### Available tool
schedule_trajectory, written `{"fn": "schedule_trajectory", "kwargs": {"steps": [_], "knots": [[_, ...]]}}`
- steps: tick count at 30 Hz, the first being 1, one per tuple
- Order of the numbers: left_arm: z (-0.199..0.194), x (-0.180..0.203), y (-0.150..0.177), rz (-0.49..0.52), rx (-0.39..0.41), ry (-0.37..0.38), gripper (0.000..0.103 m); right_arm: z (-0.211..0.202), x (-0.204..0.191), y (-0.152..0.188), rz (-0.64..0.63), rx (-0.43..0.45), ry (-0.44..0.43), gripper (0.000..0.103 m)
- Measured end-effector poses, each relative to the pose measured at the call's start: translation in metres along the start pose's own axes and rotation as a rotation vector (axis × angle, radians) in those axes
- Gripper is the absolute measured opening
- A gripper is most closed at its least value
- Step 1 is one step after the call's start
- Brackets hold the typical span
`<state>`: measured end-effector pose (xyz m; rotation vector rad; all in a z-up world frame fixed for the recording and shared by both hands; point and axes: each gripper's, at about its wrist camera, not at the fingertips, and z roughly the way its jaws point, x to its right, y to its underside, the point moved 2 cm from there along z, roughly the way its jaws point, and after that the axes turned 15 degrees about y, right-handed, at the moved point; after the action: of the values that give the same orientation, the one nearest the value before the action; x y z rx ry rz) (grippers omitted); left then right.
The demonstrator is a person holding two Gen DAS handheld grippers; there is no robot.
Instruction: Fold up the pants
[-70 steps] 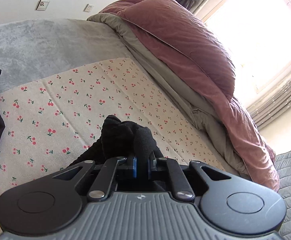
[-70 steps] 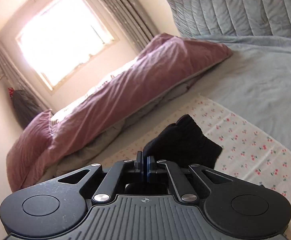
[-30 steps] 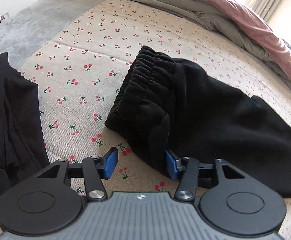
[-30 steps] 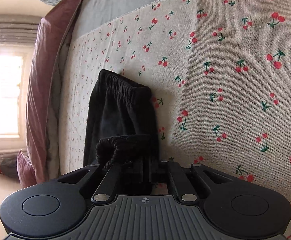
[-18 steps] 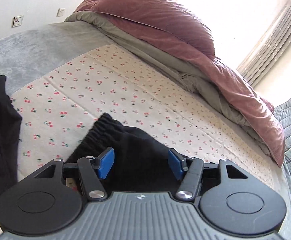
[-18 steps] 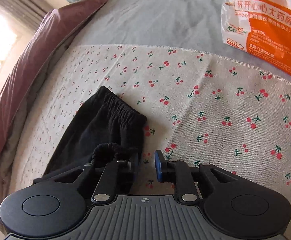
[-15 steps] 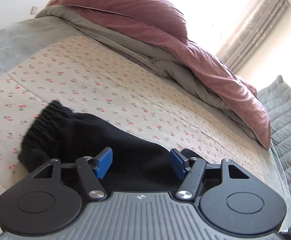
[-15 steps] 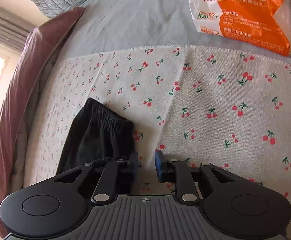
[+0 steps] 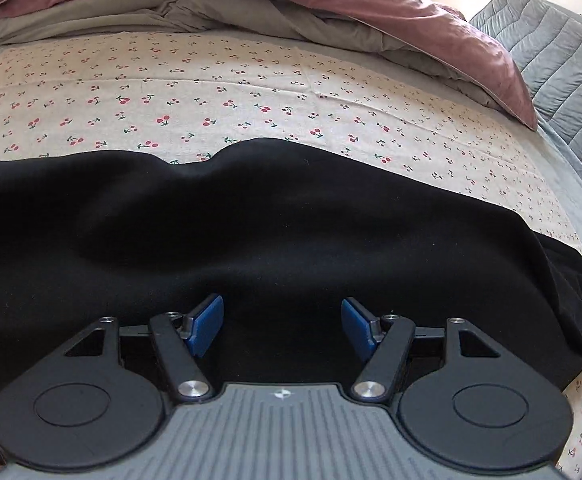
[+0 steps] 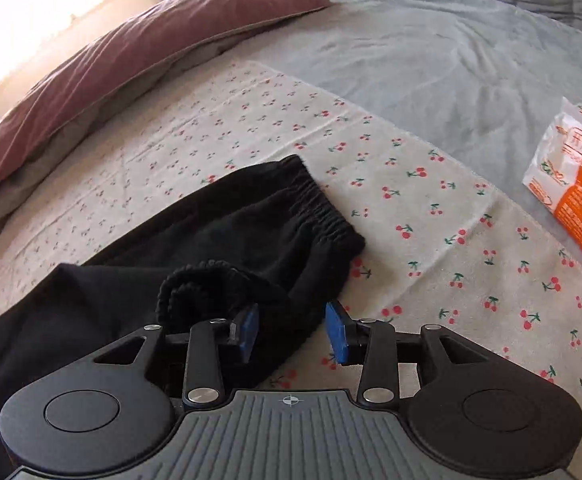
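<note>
Black pants (image 9: 251,232) lie stretched across a cherry-print cloth (image 9: 211,88) on the bed, folded lengthwise. My left gripper (image 9: 282,325) is open and empty, just above the pants' middle near their front edge. In the right wrist view the pants (image 10: 219,240) end in an elastic waistband (image 10: 327,208), with a gathered elastic edge (image 10: 187,284) curled on top. My right gripper (image 10: 292,333) is open, its jaws standing over the near edge of the pants, holding nothing.
A rolled mauve and grey duvet (image 9: 331,4) lies along the far side of the cloth. A grey quilted headboard (image 9: 551,48) is at the right. An orange and white plastic bag (image 10: 575,184) lies on the grey sheet (image 10: 431,64).
Both grippers let go of the pants, which now lie flat on the cloth. The left gripper moved along them to the middle; the right opened wider beside the waistband.
</note>
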<state>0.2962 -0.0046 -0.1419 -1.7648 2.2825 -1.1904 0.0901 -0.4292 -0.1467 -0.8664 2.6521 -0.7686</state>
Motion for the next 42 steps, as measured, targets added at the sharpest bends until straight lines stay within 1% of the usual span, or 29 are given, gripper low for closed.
{"fn": "schedule_trajectory", "kwargs": {"steps": [1,3,4,7,9,11,12,13,14,15,16,17,19,22,24,25,26,28,29,30,31,32,33,34,36,38,39,40,42], "knots": [[0.002,0.001,0.000,0.008,0.001,-0.003,0.066,0.000,-0.012,0.001,-0.056,-0.006,-0.038,0.036],[0.005,0.008,0.001,0.040,-0.004,-0.018,0.066,0.002,-0.018,-0.001,-0.063,0.004,-0.033,0.036],[0.004,0.010,0.002,0.056,-0.007,-0.027,0.066,0.006,-0.013,-0.006,-0.018,0.007,0.003,0.036],[0.006,0.015,0.002,0.089,-0.016,-0.046,0.067,0.022,0.041,-0.023,0.262,0.001,0.155,0.036],[0.008,0.013,0.001,0.085,-0.017,-0.045,0.068,0.025,0.076,-0.022,0.398,-0.006,0.227,0.038],[0.009,0.013,0.001,0.082,-0.016,-0.043,0.068,0.020,0.101,-0.014,0.480,0.010,0.246,0.038],[0.010,0.013,0.001,0.085,-0.018,-0.043,0.069,0.018,0.104,-0.011,0.480,0.014,0.251,0.038],[0.011,0.014,0.001,0.092,-0.019,-0.045,0.069,0.016,0.100,-0.009,0.431,0.013,0.236,0.038],[0.012,0.014,0.001,0.096,-0.020,-0.047,0.069,0.015,0.092,-0.008,0.356,0.005,0.204,0.038],[0.012,0.015,0.002,0.104,-0.021,-0.050,0.069,0.014,0.072,-0.004,0.216,-0.028,0.134,0.038],[0.011,0.017,0.003,0.111,-0.023,-0.052,0.069,0.013,0.053,0.003,0.122,-0.072,0.053,0.038],[0.011,0.017,0.003,0.112,-0.023,-0.052,0.069,0.011,0.038,0.011,0.098,-0.107,-0.042,0.037],[0.011,0.017,0.003,0.109,-0.022,-0.052,0.069,0.011,0.020,0.021,0.124,-0.206,-0.225,0.036],[0.012,0.018,0.002,0.109,-0.024,-0.051,0.071,0.010,0.000,0.020,0.129,-0.271,-0.387,0.038],[0.013,0.019,0.003,0.115,-0.026,-0.052,0.074,0.017,-0.019,0.014,0.105,-0.312,-0.429,0.038],[0.013,0.019,0.003,0.119,-0.026,-0.053,0.074,0.025,-0.024,0.009,0.133,-0.324,-0.456,0.038],[0.013,0.019,0.004,0.123,-0.026,-0.053,0.074,0.033,-0.023,0.002,0.204,-0.335,-0.485,0.038],[0.012,0.020,0.004,0.124,-0.027,-0.051,0.074,0.051,-0.003,-0.013,0.470,-0.339,-0.524,0.038],[0.012,0.020,0.003,0.119,-0.026,-0.049,0.074,0.059,0.015,-0.020,0.633,-0.320,-0.506,0.038],[0.012,0.019,0.003,0.116,-0.026,-0.048,0.074,0.063,0.029,-0.024,0.739,-0.294,-0.481,0.038],[0.012,0.019,0.003,0.112,-0.026,-0.043,0.074,0.067,0.050,-0.027,0.859,-0.242,-0.413,0.038],[0.012,0.019,0.003,0.110,-0.026,-0.039,0.074,0.067,0.064,-0.027,0.924,-0.218,-0.350,0.038],[0.012,0.019,0.003,0.112,-0.026,-0.040,0.074,0.068,0.072,-0.025,0.952,-0.216,-0.333,0.038],[0.012,0.019,0.003,0.115,-0.027,-0.041,0.074,0.067,0.076,-0.022,0.959,-0.200,-0.331,0.035],[0.012,0.019,0.004,0.120,-0.028,-0.043,0.074,0.057,0.077,-0.017,0.933,-0.146,-0.315,0.036],[0.012,0.019,0.005,0.123,-0.027,-0.041,0.074,0.044,0.076,-0.015,0.915,-0.116,-0.300,0.043],[0.011,0.019,0.005,0.125,-0.028,-0.041,0.074,0.037,0.073,-0.016,0.899,-0.090,-0.282,0.053],[0.011,0.019,0.005,0.126,-0.028,-0.041,0.074,0.028,0.068,-0.019,0.846,-0.055,-0.240,0.056],[0.011,0.018,0.005,0.120,-0.027,-0.037,0.074,0.014,0.055,-0.028,0.696,0.020,-0.158,0.057]]}}
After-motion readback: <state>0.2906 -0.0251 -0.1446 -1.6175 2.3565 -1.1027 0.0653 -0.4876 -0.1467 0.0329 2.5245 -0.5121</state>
